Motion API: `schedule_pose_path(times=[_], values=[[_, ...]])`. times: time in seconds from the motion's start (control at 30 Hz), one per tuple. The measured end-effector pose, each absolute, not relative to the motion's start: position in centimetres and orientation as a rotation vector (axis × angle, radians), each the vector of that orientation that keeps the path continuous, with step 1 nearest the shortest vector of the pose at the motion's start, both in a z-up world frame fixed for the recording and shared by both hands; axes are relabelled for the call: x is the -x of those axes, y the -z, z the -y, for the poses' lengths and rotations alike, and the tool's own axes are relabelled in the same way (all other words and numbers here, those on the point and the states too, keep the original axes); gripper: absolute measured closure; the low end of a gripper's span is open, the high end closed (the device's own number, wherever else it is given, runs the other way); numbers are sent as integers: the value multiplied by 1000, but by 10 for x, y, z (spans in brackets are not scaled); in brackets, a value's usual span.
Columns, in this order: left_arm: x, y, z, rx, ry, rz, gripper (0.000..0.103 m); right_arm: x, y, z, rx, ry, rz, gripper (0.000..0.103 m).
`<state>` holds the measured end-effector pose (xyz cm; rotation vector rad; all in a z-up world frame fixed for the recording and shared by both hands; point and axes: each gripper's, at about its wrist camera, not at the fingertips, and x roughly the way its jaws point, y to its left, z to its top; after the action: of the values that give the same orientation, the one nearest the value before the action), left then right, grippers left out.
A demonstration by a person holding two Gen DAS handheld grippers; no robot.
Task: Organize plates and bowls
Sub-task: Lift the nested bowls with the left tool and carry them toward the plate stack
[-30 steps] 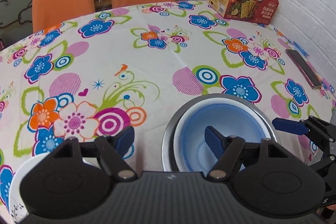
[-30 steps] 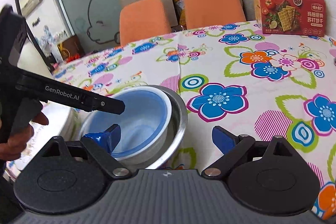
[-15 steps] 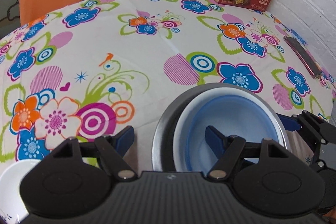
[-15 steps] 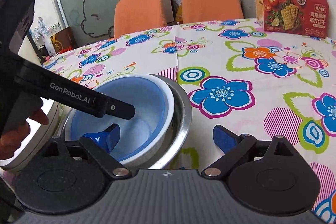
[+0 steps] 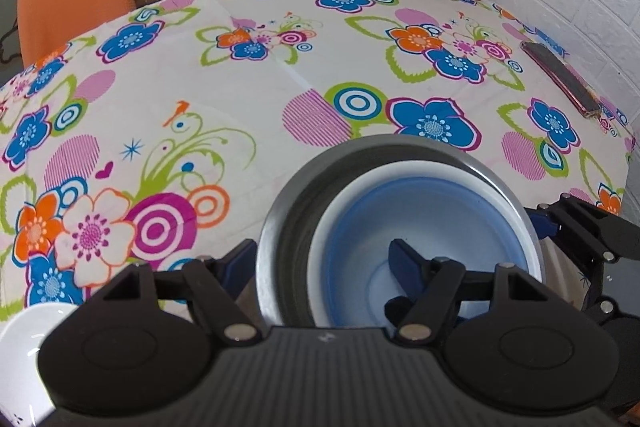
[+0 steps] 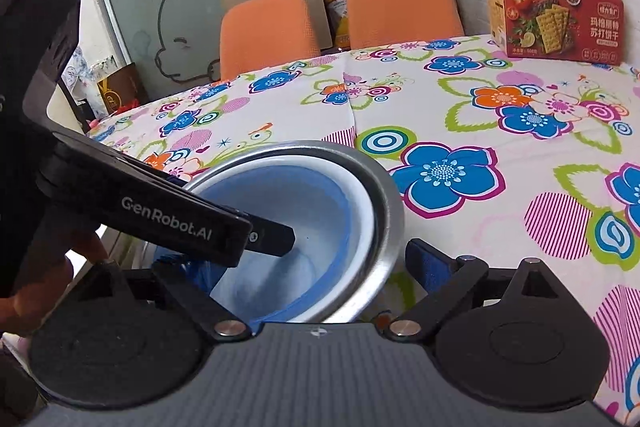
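Right, the left gripper point(image 5: 322, 265) is straddling the near wall of the steel bowl point(image 5: 288, 207), jaws spread: one blue finger sitting outside that rim, the other dipping inside the blue bowl point(image 5: 420, 219) nested in it. Opposite, the right gripper point(image 6: 308, 267) is doing likewise, jaws wide, one finger down in the blue bowl, the other outside the steel rim. Just left of the left jaws, a white plate point(image 5: 24, 339) is peeking in.

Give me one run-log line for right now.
left gripper: open, straddling bowl walls | right gripper: open, straddling opposite rim | blue bowl nested in steel bowl | no grip yet
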<state>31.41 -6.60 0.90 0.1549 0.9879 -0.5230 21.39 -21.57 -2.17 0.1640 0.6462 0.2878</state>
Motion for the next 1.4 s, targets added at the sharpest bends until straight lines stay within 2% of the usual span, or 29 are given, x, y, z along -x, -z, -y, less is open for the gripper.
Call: schedule_pose_path(times=[0.3, 0.4, 0.53, 0.83, 1.13, 1.4], values=[[-316, -9, 70, -162, 507, -994, 31, -215, 20, 212, -175, -342, -664, 22], [-316, -10, 75, -163, 520, -996, 38, -216, 20, 209, -223, -362, -662, 20], [-324, -15, 78, -134, 507, -1029, 41, -219, 15, 197, -189, -300, -668, 20], [-323, -76, 86, -116, 558, -900, 41, -217, -35, 210, -171, -245, -535, 19], [-274, -112, -7, -105, 346, -866, 41, -204, -62, 145, -188, -463, -486, 18], [-238, -71, -102, 2, 169, -958, 40, -198, -35, 66, -176, -652, -619, 18]])
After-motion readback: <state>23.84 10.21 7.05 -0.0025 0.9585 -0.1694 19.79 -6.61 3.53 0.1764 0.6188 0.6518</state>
